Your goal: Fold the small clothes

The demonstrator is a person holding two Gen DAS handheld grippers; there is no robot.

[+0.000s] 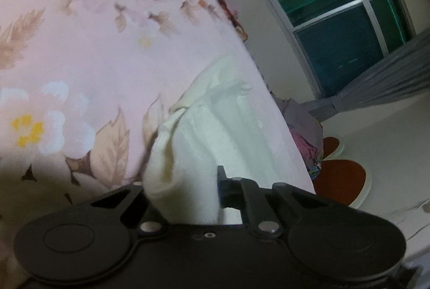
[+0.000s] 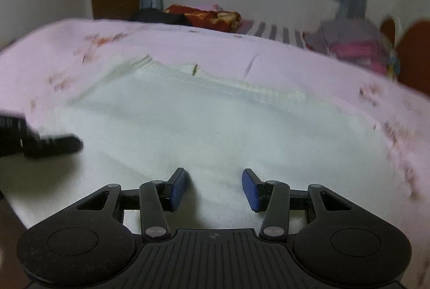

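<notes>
A small white knit garment [image 2: 204,117] lies spread on the pink floral bedsheet [image 2: 322,74]. In the left wrist view its bunched edge [image 1: 185,162] sits between my left gripper's [image 1: 188,186] fingers, which are shut on it; the left finger is hidden by the cloth. My right gripper [image 2: 214,188] is open, its blue pads [image 2: 178,188] just above the garment's near part, holding nothing. My left gripper also shows in the right wrist view [image 2: 53,145], at the garment's left edge.
A pile of folded clothes [image 2: 354,47] lies at the bed's far right, red and dark fabrics [image 2: 207,16] at the far edge. A window [image 1: 346,9] with grey curtains is behind. Orange round shapes [image 1: 341,176] stand beside the bed.
</notes>
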